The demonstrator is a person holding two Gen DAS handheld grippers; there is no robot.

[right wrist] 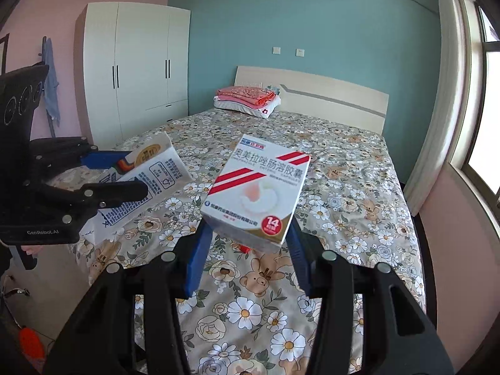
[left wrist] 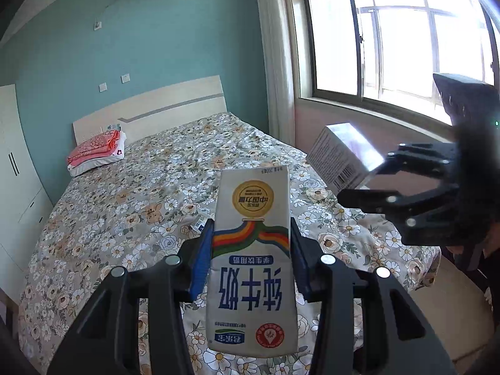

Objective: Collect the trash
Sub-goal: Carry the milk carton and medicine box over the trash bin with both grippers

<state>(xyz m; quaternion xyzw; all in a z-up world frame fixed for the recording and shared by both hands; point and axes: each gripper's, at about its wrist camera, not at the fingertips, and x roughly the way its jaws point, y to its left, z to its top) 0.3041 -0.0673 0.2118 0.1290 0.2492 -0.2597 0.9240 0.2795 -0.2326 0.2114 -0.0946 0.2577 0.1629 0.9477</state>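
Cartons lifted over a floral bed (right wrist: 359,187)
Left hand-held gripper (left wrist: 251,247) pinches a glossy milk carton (left wrist: 253,262); right hand-held gripper (right wrist: 248,247), at 3 o'clock, pinches a cardboard medicine box (right wrist: 256,190)

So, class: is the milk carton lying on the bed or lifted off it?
Lifted off. The left claw is shut on the milk carton, and the right wrist view shows it held above the bed.

I read "纯牛奶" upside down on the milk carton (left wrist: 251,262), "14" on the medicine box (right wrist: 256,192), and "CenRobot.AI" on the left gripper (right wrist: 137,176).
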